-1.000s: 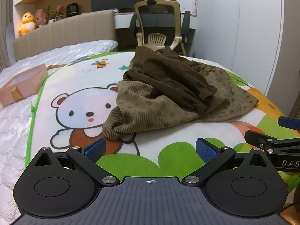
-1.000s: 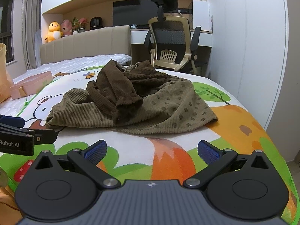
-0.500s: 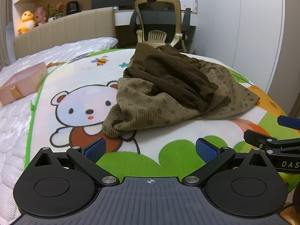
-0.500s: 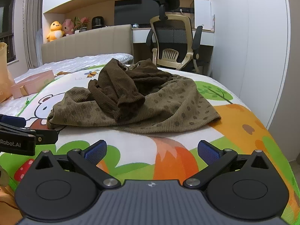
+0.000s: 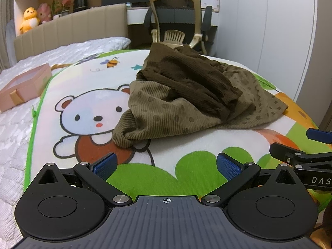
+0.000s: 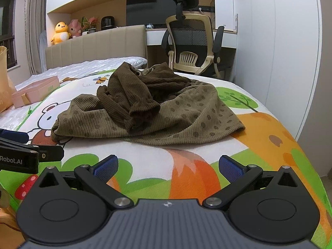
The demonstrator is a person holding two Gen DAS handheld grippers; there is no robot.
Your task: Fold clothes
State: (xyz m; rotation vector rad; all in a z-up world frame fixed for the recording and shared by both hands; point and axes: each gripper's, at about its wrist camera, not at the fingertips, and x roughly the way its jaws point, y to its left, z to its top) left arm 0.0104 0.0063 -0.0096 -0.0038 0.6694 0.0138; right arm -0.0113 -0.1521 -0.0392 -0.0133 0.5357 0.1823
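Note:
A crumpled brown corduroy garment point(image 5: 186, 97) lies in a heap on a cartoon play mat point(image 5: 87, 95) spread over the bed. It has an olive dotted body and dark brown sleeves on top. It also shows in the right wrist view point(image 6: 149, 108). My left gripper point(image 5: 166, 164) is open and empty, a short way in front of the garment's near left hem. My right gripper point(image 6: 168, 166) is open and empty, in front of the garment's near right hem. Neither touches the cloth.
A pink gift box point(image 5: 22, 87) lies on the white quilt at the left. An office chair point(image 6: 195, 45) and desk stand beyond the bed's far end. White wardrobe doors point(image 6: 280, 41) run along the right. A tan paper bag point(image 6: 4, 78) stands at the far left.
Both grippers have moved slightly forward toward the garment. Both stay open and empty. The garment has not moved.

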